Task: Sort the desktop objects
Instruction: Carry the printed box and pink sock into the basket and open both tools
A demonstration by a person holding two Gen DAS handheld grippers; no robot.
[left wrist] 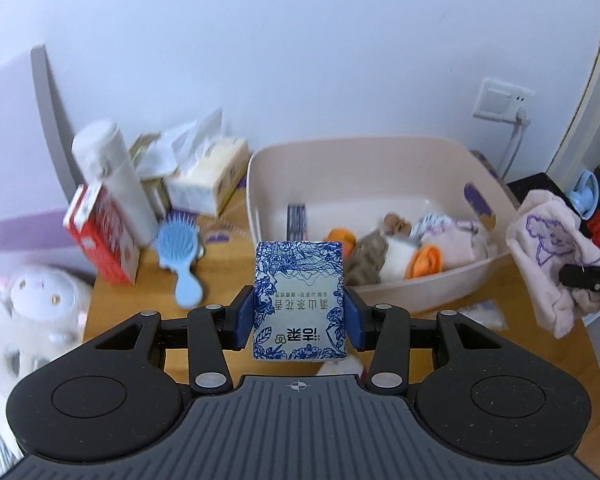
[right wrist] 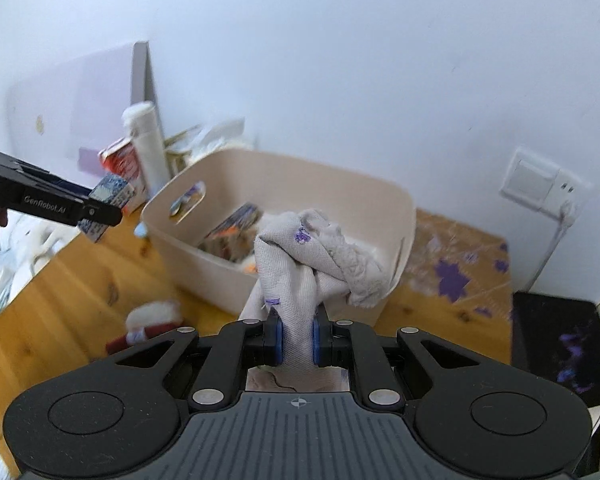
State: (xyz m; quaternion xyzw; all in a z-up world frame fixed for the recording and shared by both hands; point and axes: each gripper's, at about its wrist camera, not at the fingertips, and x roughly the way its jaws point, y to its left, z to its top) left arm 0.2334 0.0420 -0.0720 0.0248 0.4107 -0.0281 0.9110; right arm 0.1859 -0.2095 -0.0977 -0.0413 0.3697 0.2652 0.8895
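In the bin: the beige plastic storage bin [left wrist: 380, 184] on the wooden worktop [left wrist: 148, 300] already holds a jumble of soft items, among them orange and pale pink cloth pieces [left wrist: 424, 260] and a striped card [left wrist: 297, 220] against its inner wall

In the left hand-held gripper [left wrist: 299, 316]: its blue pads pinch a blue-and-white flower-printed tissue pack [left wrist: 299, 300] by the sides, raised clear of the worktop just in front of the bin's near rim

In the right hand-held gripper [right wrist: 298, 344]: jaws pressed nearly together on a pale pink knitted cloth with a purple stitched figure [right wrist: 300, 264], which hangs bunched above the bin's near corner

Still out: a light blue plastic hairbrush [left wrist: 180, 256], a red-and-white carton [left wrist: 104, 236], a tall white cylindrical bottle [left wrist: 116, 176], an open cream tissue box [left wrist: 208, 180] and a small red-and-white plush piece [right wrist: 148, 324] remain on the worktop; a white plush toy [left wrist: 40, 304] sits off its left edge

Progress, as judged: roughly midway, two items in the air and several left to sort

Edges: the bin's near wall stands between both loads and the inside, so each must clear the rim

Open room: bare wood in front of the bin; clutter crowds the back left corner against the white wall [left wrist: 300, 60]; the two grippers are well apart
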